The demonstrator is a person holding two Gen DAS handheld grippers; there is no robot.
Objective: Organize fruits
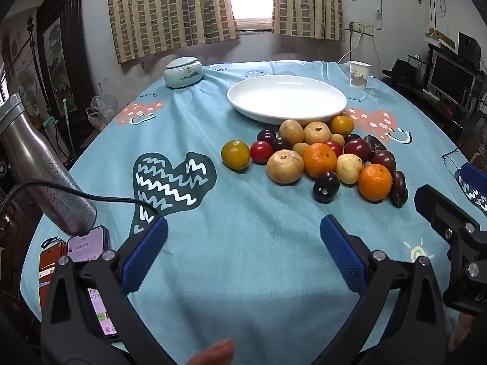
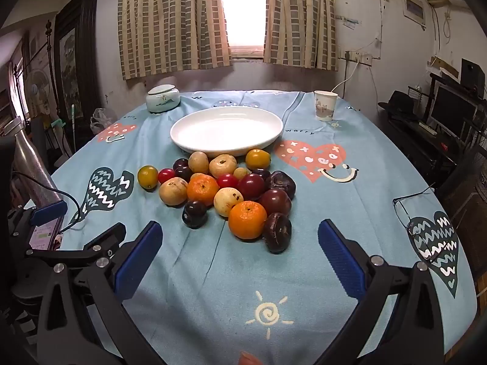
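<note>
A pile of fruit lies on the blue tablecloth in front of an empty white oval plate (image 1: 286,99) (image 2: 226,129). It holds two oranges (image 1: 374,182) (image 2: 247,219), tan round fruits (image 1: 285,166), dark plums (image 1: 326,187) (image 2: 194,209), red tomatoes (image 1: 261,151) and yellow-green ones (image 1: 235,154) (image 2: 147,176). My left gripper (image 1: 243,243) is open and empty, near and left of the pile. My right gripper (image 2: 240,246) is open and empty, just short of the nearest orange and a dark fruit (image 2: 277,232). Each gripper shows at the edge of the other's view.
A steel bottle (image 1: 39,167) and a phone (image 1: 91,273) with a cable lie at the left edge. A lidded ceramic jar (image 1: 182,73) stands back left, a paper cup (image 1: 359,74) (image 2: 325,105) back right. Glasses (image 2: 423,222) lie at the right.
</note>
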